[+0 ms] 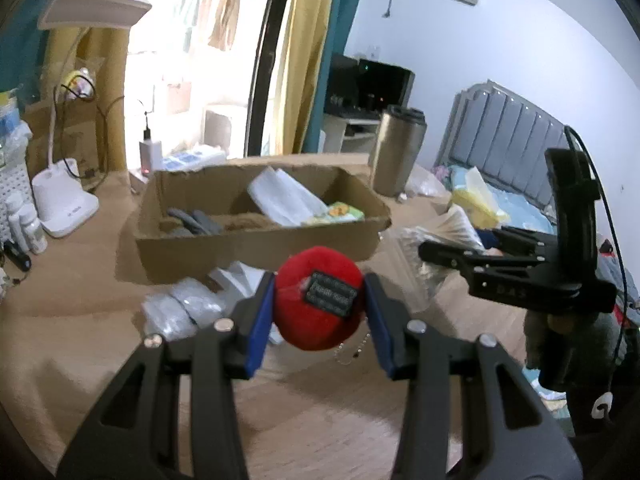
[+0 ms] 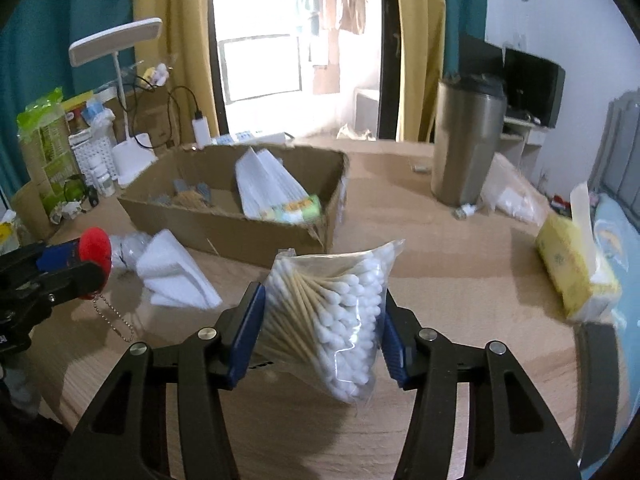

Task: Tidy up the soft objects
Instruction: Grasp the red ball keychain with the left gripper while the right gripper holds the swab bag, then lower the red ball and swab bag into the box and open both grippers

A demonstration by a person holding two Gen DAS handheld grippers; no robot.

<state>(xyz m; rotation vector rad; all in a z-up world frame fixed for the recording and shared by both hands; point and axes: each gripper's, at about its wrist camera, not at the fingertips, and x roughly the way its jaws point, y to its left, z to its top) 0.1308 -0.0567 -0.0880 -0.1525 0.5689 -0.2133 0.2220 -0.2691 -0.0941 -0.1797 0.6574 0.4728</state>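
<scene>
While the left gripper (image 1: 319, 312) pinches the red plush ball (image 1: 318, 298) and the right gripper (image 2: 322, 334) clamps the cotton-swab bag (image 2: 332, 316) above the tabletop (image 2: 460, 240), the slick bag may slip short of the cardboard box (image 2: 240, 228).

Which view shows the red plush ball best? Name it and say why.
The left wrist view: the red plush ball sits centred between the left gripper pads, label and chain visible. The right wrist view shows only a red sliver at its left edge, mostly hidden by the fingers.
</scene>
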